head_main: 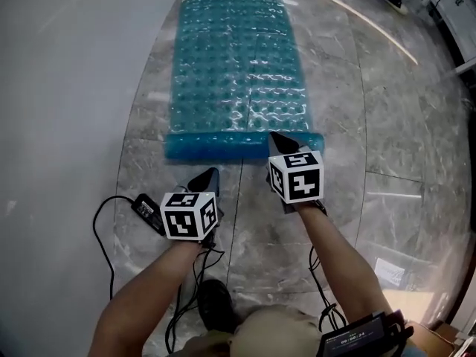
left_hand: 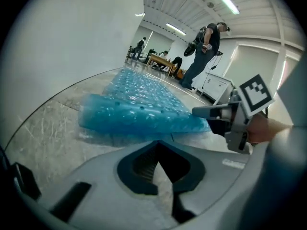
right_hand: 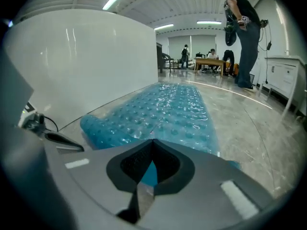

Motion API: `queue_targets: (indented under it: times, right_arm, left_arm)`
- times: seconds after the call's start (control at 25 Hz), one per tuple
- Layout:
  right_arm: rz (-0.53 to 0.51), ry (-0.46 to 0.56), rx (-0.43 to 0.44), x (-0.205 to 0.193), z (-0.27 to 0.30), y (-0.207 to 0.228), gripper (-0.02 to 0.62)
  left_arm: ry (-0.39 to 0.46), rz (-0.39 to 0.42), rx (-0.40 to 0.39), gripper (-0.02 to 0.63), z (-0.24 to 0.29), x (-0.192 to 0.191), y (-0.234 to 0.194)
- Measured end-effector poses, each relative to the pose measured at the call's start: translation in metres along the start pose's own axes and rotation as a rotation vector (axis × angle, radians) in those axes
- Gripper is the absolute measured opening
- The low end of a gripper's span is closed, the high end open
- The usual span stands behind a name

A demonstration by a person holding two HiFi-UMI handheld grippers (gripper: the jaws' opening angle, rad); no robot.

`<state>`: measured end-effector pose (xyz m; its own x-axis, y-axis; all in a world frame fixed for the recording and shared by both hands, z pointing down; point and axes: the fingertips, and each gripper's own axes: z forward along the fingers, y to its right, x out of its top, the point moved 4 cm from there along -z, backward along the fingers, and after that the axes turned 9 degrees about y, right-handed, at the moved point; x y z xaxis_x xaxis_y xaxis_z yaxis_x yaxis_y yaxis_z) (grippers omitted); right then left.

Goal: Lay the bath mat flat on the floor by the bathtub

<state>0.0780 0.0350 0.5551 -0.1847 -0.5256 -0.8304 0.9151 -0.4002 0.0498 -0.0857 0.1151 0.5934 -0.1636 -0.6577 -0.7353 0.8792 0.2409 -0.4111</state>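
The blue bubbled bath mat (head_main: pixel 236 65) lies spread on the marble floor beside the white bathtub wall (head_main: pixel 67 65). Its near edge (head_main: pixel 223 146) stays curled into a low roll. My right gripper (head_main: pixel 277 137) is shut, and its tip sits at the right end of that roll; from the right gripper view (right_hand: pixel 152 150) the mat (right_hand: pixel 168 111) stretches away just beyond the closed jaws. My left gripper (head_main: pixel 211 174) is shut with nothing in it and hovers over bare floor a little short of the roll. In the left gripper view (left_hand: pixel 158 152) the mat (left_hand: pixel 139 104) and the right gripper (left_hand: pixel 211 112) lie ahead.
A black power adapter (head_main: pixel 147 212) with its cable lies on the floor by my left arm. A dark shoe (head_main: pixel 216 303) shows below. A person (right_hand: pixel 242 32) stands further off beside a white cabinet (right_hand: pixel 280 73). Marble floor (head_main: pixel 387 125) runs right of the mat.
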Motion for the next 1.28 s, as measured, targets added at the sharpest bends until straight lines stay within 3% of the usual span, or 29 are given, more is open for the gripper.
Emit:
queue_targets:
  times: [0.2,0.4,0.68,0.76,0.92,1.16,1.28]
  right_arm:
    - [0.001,-0.015,-0.008,-0.015,-0.009,-0.007,0.006]
    - [0.027,-0.011,-0.019,-0.031,-0.036,-0.020,0.006]
    - [0.010,-0.081,0.062,-0.053,-0.056,-0.034,0.006]
    - [0.002,-0.057,0.080,-0.044,-0.062,-0.034,0.006]
    - [0.014,-0.008,0.057,-0.024,-0.057,-0.027,0.006]
    - [-0.023,-0.078,0.042,-0.031,-0.039,-0.038,0.006]
    - [-0.029,-0.099,0.040,-0.041,-0.043,-0.044,0.006]
  left_arm:
    - [0.059,0.011,-0.033,0.006,-0.025,0.020,0.011]
    - [0.122,0.001,-0.016,0.006,-0.024,0.044,0.014]
    - [0.069,0.010,0.033,0.006,0.007,0.037,0.004]
    - [0.062,-0.013,0.032,0.006,0.009,0.034,0.003]
    - [0.052,-0.043,0.019,0.006,-0.006,0.017,0.007]
    - [-0.038,0.019,-0.015,0.006,-0.033,-0.004,0.019]
    - [-0.012,0.030,-0.028,0.006,-0.049,-0.005,0.023]
